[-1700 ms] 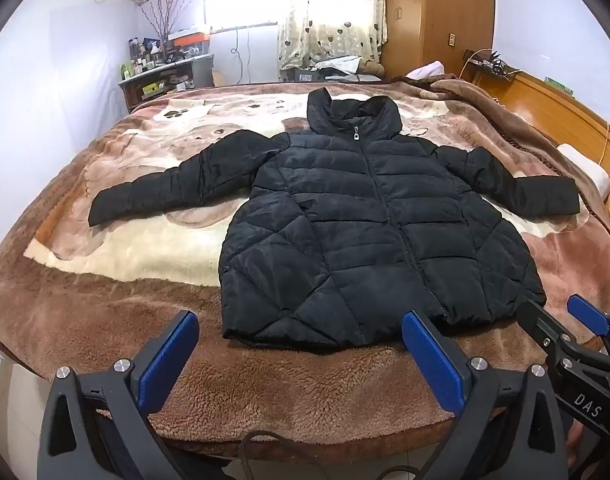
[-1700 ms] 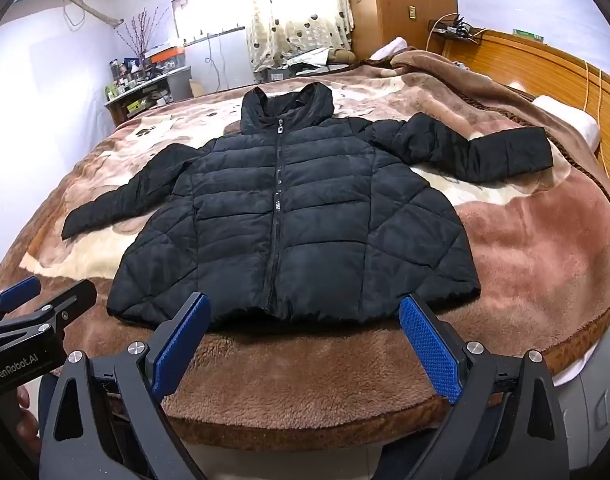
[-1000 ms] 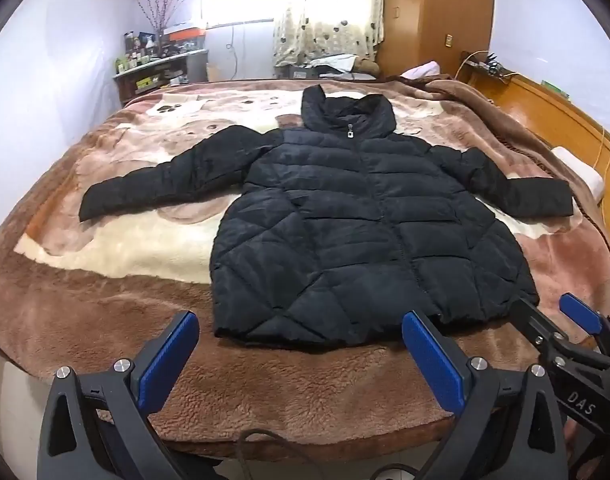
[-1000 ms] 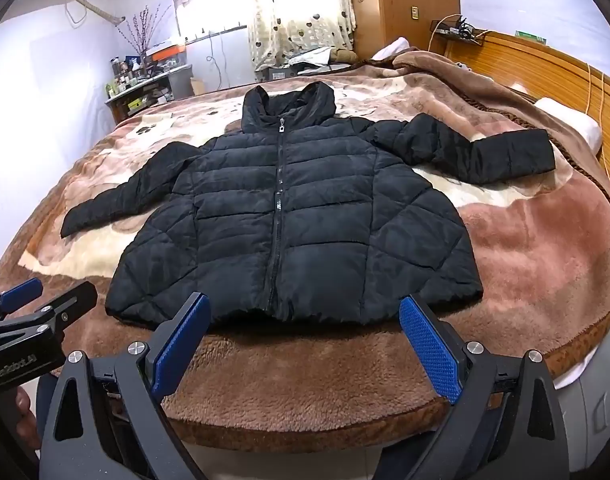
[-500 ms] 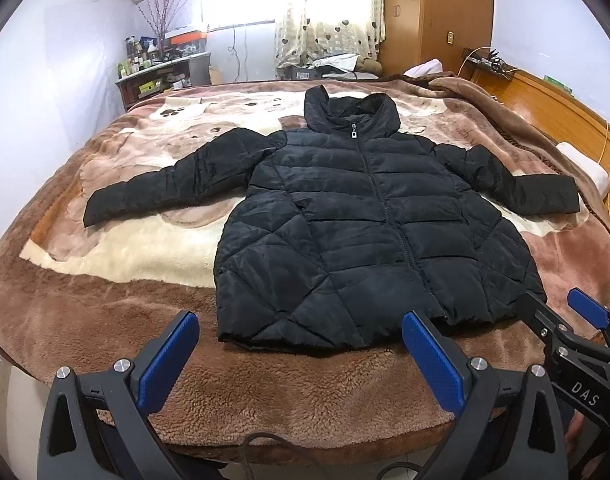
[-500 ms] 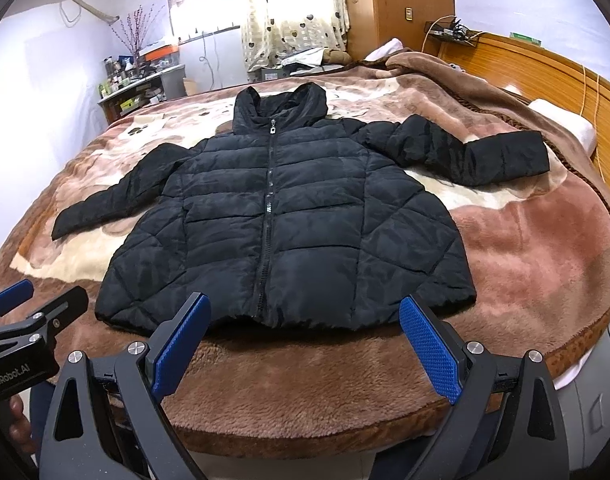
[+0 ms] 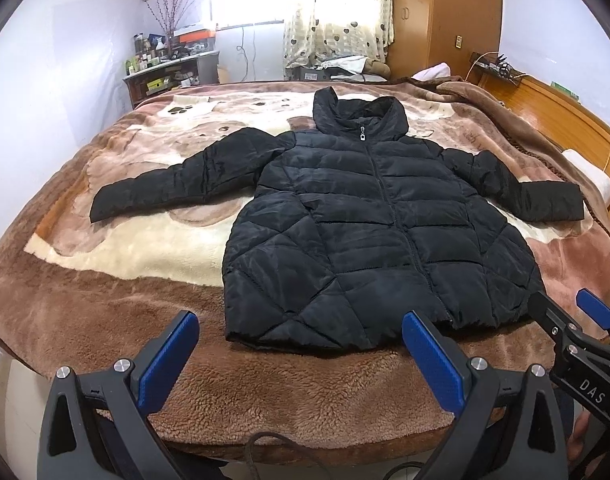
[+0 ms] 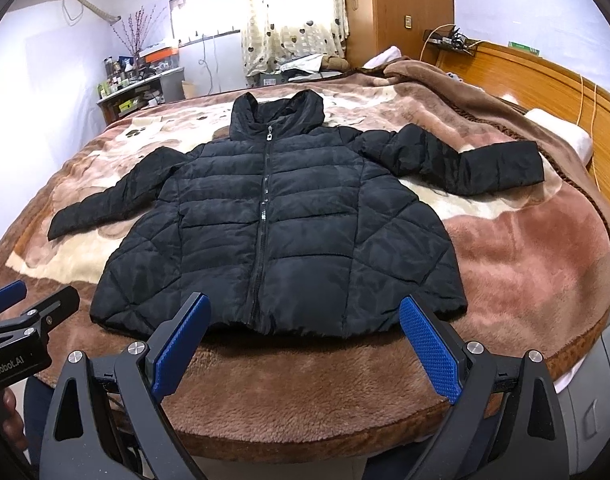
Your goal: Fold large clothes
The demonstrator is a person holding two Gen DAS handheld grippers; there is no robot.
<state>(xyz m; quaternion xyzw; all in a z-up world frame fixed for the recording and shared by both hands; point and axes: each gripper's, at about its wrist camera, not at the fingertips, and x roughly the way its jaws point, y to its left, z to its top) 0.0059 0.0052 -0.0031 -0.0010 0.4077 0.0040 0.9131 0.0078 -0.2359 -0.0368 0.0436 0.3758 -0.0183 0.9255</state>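
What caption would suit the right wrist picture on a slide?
Black puffer jacket spread flat, zipped, sleeves out, on a brown blanket; open right gripper hovers before its hem.

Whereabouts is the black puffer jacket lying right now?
The black puffer jacket lies flat, zipped, sleeves spread, on the brown blanket covering the bed, just beyond both open grippers, its hood toward the curtained window.

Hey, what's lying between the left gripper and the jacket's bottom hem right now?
Only bare brown blanket, seen in the left wrist view, separates the open left gripper from the jacket.
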